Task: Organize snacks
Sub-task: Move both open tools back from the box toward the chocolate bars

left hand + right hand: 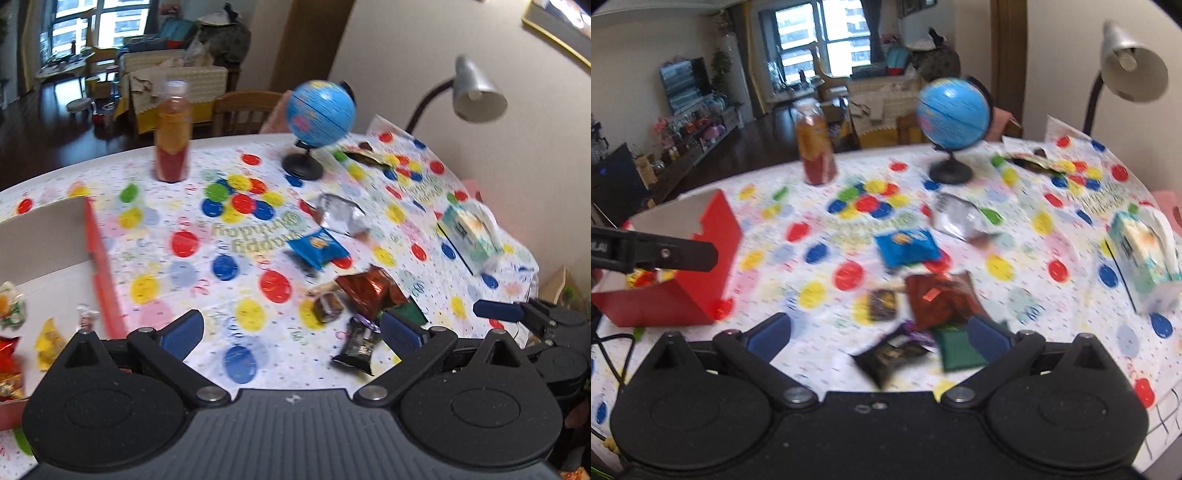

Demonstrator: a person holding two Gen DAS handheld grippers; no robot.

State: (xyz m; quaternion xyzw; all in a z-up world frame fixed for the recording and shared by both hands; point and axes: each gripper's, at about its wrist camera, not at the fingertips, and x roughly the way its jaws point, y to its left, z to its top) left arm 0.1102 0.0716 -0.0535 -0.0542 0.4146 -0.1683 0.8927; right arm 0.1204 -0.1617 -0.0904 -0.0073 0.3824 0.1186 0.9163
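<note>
Several loose snacks lie on the balloon-print tablecloth: a blue packet (318,248) (908,245), a silver packet (341,214) (960,216), a red-brown foil packet (369,291) (940,299), a small brown packet (327,306) (883,303), a black packet (358,343) (892,356) and a green one (960,349). A red box (701,266) (99,258) at the left holds several snacks. My left gripper (291,332) is open and empty, above the cloth left of the black packet. My right gripper (879,334) is open and empty, over the black packet.
A bottle of orange-red drink (171,140) (814,147), a blue globe (319,114) (953,114) and a desk lamp (476,92) (1130,66) stand at the back. A tissue box (472,232) (1145,254) sits at the right. Another wrapper (365,155) lies behind the globe.
</note>
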